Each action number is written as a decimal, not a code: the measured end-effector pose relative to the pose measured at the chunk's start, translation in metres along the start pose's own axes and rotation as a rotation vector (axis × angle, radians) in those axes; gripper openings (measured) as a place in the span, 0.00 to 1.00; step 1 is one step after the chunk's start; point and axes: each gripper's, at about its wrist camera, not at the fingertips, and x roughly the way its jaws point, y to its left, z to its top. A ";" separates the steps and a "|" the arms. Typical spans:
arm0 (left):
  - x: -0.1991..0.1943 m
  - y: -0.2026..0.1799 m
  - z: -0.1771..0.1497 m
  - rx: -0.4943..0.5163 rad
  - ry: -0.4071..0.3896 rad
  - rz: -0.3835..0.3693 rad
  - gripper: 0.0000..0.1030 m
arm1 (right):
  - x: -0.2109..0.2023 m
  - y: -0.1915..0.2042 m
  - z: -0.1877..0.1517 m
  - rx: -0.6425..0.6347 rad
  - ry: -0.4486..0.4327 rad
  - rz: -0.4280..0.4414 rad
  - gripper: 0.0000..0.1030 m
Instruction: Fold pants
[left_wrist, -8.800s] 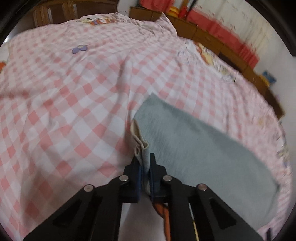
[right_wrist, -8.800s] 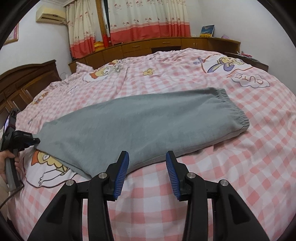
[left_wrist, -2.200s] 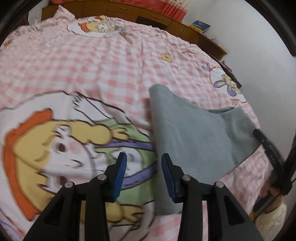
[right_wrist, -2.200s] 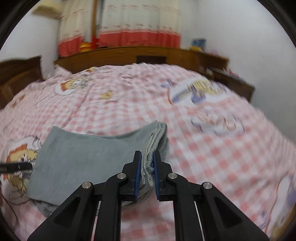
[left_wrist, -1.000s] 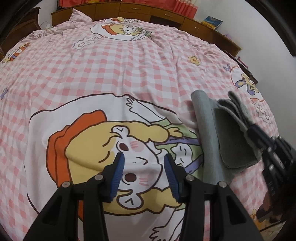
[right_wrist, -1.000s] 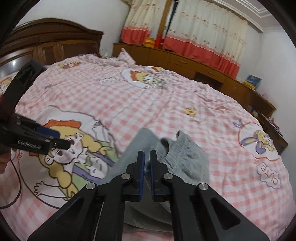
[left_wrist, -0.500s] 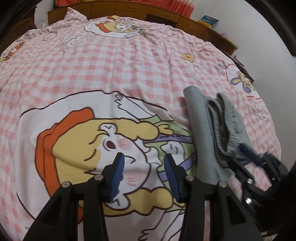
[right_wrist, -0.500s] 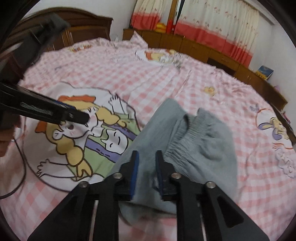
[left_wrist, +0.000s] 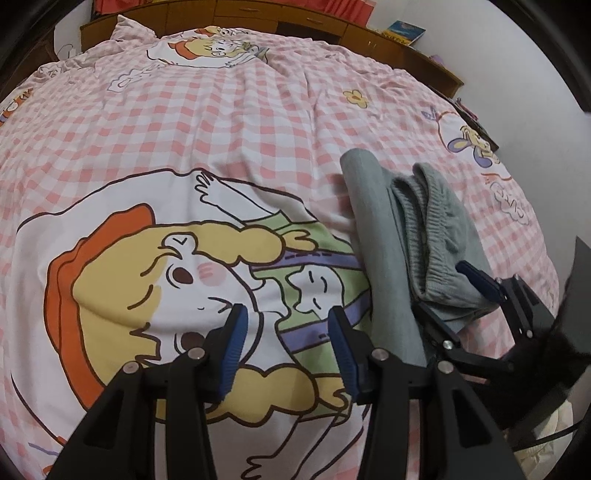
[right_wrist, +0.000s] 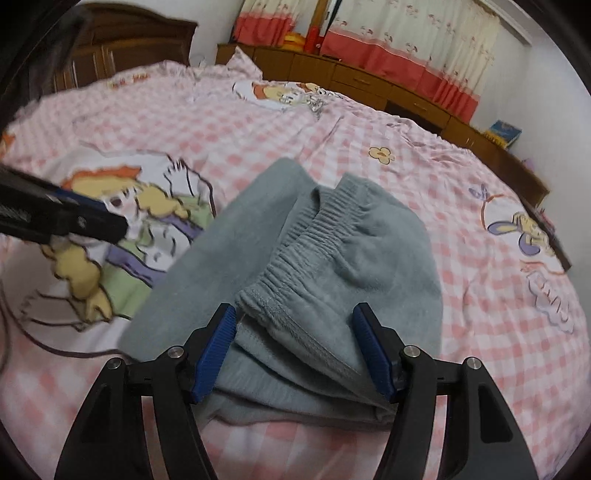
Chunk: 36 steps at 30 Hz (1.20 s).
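Note:
The grey pants (right_wrist: 332, 258) lie folded on the pink checked bedspread (right_wrist: 480, 314), their elastic waistband (right_wrist: 295, 251) doubled back on top. My right gripper (right_wrist: 293, 317) is low over the near end of the fold. Its jaws are opening, and the top layer lies between them with the blue pads clear of the cloth. From the left wrist, the pants (left_wrist: 384, 229) sit to the right, with the right gripper (left_wrist: 447, 291) at their near end. My left gripper (left_wrist: 286, 317) hovers open over the cartoon print (left_wrist: 147, 266), holding nothing. It shows in the right wrist view as the left gripper (right_wrist: 110, 221).
The bedspread (left_wrist: 221, 110) stretches far to the left and back. Wooden cabinets (right_wrist: 369, 81) line the far wall under red and cream curtains (right_wrist: 388, 37). A dark wooden headboard (right_wrist: 110, 55) stands at the back left. A blue book (right_wrist: 506, 131) lies on the cabinet.
The right gripper came down with the waistband and its jaws spread apart, letting go of the cloth. The folded-over top layer now rests on the pants. The left gripper hardly moved.

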 end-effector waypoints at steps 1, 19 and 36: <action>0.001 0.001 0.000 0.001 0.000 0.003 0.46 | 0.003 0.004 0.000 -0.017 0.004 -0.013 0.65; -0.012 0.023 -0.003 -0.044 -0.008 0.012 0.46 | -0.021 -0.040 0.009 0.238 -0.105 0.104 0.26; -0.018 0.004 0.011 -0.022 -0.017 -0.001 0.46 | 0.008 0.028 0.008 0.099 -0.050 0.140 0.38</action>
